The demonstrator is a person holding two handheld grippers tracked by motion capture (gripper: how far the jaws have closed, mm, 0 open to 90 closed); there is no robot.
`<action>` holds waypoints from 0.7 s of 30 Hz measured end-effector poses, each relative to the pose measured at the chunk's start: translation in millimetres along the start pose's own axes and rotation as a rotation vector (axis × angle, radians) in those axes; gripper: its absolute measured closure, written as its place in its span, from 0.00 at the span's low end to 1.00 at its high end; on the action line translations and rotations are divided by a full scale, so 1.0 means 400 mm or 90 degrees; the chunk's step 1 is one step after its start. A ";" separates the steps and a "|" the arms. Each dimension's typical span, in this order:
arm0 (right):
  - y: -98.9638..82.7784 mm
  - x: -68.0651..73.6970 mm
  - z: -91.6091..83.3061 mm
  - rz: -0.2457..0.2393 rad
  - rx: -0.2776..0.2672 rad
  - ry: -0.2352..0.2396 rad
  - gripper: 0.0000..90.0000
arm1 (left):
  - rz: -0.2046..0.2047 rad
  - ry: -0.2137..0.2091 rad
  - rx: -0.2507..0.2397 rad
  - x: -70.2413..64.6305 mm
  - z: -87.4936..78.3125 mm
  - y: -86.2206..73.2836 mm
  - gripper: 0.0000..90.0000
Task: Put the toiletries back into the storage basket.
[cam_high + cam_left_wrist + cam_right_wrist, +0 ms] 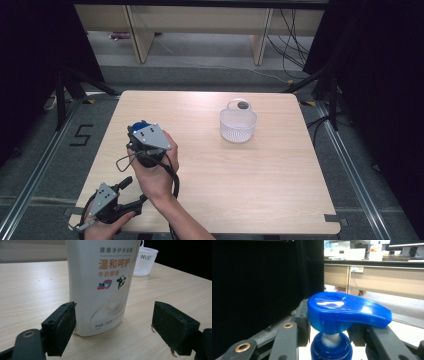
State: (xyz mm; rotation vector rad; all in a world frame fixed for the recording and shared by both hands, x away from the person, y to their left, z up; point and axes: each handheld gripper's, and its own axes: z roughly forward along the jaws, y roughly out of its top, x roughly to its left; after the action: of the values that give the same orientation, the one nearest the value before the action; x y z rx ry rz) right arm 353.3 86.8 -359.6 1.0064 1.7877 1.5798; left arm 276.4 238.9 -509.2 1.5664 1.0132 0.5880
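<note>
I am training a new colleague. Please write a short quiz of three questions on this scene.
1. True or false: the right gripper is shut on the neck under the blue pump head.
2. Which stands farther from the person: A, the white bottle, or B, the white basket?
3. The left gripper has its jaws ____.

Key:
1. True; its jaws sit against the neck on both sides.
2. B; it stands at the far right part of the table.
3. Open; the right pad stands clear of the bottle.
</note>
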 end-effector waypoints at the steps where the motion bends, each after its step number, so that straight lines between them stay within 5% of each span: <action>1: 0.000 -0.002 0.002 -0.008 -0.004 0.008 0.67 | -0.009 -0.009 -0.014 0.001 0.006 -0.002 0.21; 7: 0.002 -0.007 -0.004 -0.005 0.002 0.022 0.67 | 0.000 -0.001 0.001 0.006 -0.002 0.000 0.22; 13: 0.022 -0.022 -0.013 -0.010 -0.003 0.037 0.67 | -0.031 -0.014 -0.012 0.000 0.004 -0.004 0.22; 15: 0.033 -0.030 -0.024 -0.012 -0.011 0.034 0.67 | 0.000 0.003 -0.004 0.006 0.002 0.000 0.22; 18: 0.053 -0.044 -0.042 -0.028 -0.026 0.024 0.67 | 0.006 0.002 -0.004 0.001 0.003 -0.003 0.22; 21: 0.075 -0.052 -0.064 -0.001 -0.033 0.012 0.67 | 0.006 0.005 0.005 -0.001 0.002 -0.005 0.22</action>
State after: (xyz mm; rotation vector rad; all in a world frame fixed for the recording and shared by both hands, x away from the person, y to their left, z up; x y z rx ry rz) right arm 350.0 55.8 -327.4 0.9686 1.7507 1.6304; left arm 276.3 238.3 -511.2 1.5777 1.0156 0.5968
